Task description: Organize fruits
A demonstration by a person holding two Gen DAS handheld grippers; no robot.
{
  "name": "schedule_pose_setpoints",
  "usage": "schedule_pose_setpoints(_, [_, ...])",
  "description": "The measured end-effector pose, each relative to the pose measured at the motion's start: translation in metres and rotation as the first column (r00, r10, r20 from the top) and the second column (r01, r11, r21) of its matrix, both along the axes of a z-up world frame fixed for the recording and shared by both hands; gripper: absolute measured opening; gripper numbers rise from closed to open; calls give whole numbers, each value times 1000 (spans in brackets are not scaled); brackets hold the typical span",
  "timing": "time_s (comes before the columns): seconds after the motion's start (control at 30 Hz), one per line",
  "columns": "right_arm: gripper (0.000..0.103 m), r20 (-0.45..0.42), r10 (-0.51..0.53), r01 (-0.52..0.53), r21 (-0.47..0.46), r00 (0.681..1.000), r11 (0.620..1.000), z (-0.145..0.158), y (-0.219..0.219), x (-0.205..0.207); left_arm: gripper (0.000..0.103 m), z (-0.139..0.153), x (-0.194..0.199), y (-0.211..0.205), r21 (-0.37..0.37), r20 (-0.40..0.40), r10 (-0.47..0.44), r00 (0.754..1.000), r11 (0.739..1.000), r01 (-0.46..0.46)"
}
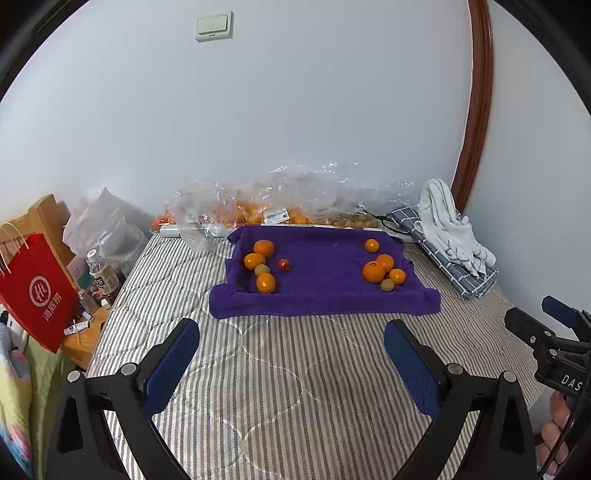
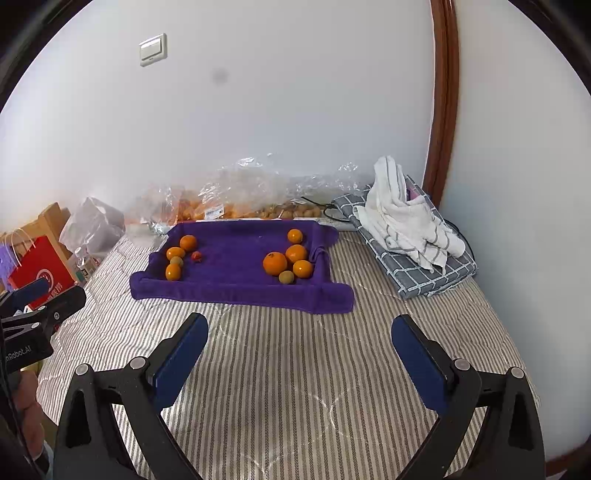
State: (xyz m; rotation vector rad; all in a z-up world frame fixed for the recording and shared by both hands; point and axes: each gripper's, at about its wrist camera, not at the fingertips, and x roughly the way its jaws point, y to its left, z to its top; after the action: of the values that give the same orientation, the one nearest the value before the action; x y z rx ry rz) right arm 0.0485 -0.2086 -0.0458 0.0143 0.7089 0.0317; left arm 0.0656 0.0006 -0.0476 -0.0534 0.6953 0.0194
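On the bed, a purple towel [image 1: 325, 295] holds two fruit clusters: left group [image 1: 264, 266] has three oranges, one greenish fruit, one small red fruit [image 1: 283, 264]; right group [image 1: 382, 269] has four oranges, one greenish. Left gripper [image 1: 291, 354] and right gripper [image 2: 299, 349] both spread wide, empty, hovering near the towel's front edge. Sorted or mid-sort: cannot tell. For any pick: straddle one fruit, close gently; round fruit rolls on soft cloth.

A home bedroom: a striped mattress [image 1: 280, 369] fills the room's corner. A wall light switch [image 1: 214, 26] sits high above it, folded towels [image 2: 406, 218] at its far right, a red shopping bag [image 1: 37, 295] beside its left edge.
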Motion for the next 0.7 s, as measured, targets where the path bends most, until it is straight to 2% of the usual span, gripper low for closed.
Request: schedule_pose_setpoints(0.7, [99,0,2,-2,7,1000,1000,-1,3,1,101,-1,0,1,1,-1,1,1000,1000,-1])
